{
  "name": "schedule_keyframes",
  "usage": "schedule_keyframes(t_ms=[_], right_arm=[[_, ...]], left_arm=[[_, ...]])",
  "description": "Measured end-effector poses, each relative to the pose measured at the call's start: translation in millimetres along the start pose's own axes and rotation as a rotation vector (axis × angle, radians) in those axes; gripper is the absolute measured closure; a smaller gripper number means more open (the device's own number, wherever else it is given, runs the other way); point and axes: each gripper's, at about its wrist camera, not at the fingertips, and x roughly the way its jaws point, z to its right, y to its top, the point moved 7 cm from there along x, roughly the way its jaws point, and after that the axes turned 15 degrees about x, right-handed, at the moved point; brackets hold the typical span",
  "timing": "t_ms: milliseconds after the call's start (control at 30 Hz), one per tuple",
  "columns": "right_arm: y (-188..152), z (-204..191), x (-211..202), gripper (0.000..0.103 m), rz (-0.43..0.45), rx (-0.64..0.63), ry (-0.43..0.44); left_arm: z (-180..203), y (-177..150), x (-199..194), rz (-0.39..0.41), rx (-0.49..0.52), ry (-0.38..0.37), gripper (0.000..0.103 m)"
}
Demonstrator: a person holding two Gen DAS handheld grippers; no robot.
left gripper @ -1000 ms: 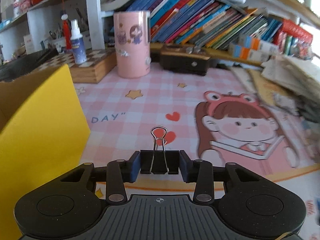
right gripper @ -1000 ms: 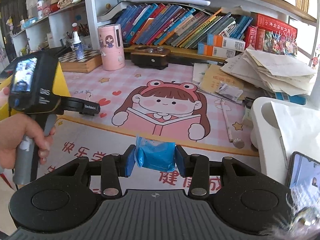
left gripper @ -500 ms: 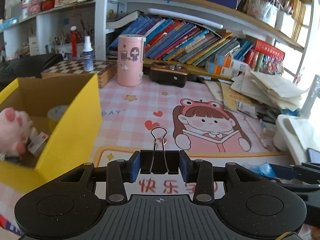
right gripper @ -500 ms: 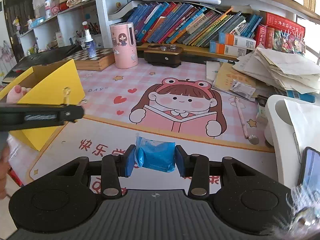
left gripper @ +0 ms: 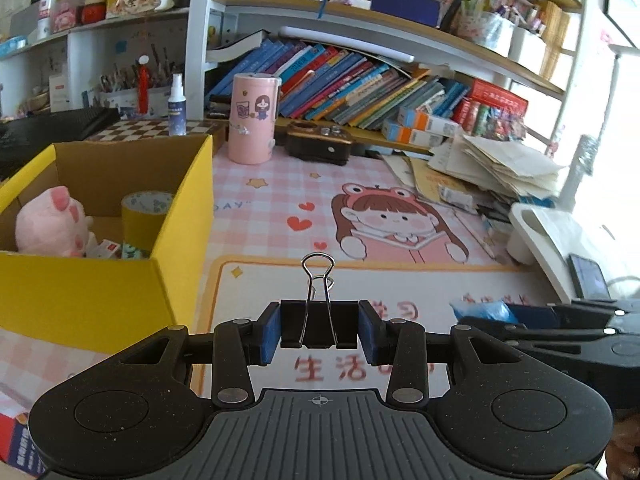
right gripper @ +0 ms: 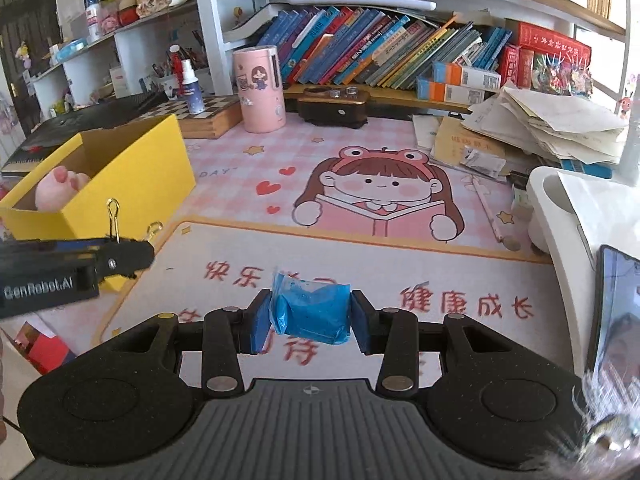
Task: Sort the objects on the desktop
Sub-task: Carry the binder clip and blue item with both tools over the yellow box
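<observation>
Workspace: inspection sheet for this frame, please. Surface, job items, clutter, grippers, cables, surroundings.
Surface: pink checked cartoon desk mat, centre bare.
Job's things: black metal binder clip; crumpled blue plastic packet; open yellow cardboard box at left holding a pink plush toy and a tape roll.
Clutter: loose paper stack at right; pink cylindrical holder; phone at the right edge.
Grippers: left gripper shut on the clip; right gripper shut on the packet; both held above the mat.
Cables: nothing seen.
Surroundings: shelves of leaning books; chessboard box.
</observation>
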Motion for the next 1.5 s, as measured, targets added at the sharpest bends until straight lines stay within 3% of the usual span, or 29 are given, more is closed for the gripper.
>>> schedule_keyframes(t_ms=[300, 967, 1500], right_arm=[[-33.3, -43.0, -16.6, 0.065, -0.007, 0.039, -0.005], [-137.2, -158.9, -49.4, 0.065, -0.088, -0.009, 0.060], [-150.7, -214.8, -60.0, 0.065, -0.081, -0.087, 0.112]], left_arm=[[-32.1, -37.6, -46.1, -0.003, -0.002, 0.002, 0.064], [-102.3, -121.9, -128.4, -0.065, -0.038, 0.021, 0.064], [-142.6, -136.6, -171.6, -0.004, -0.086, 0.107, 0.064]])
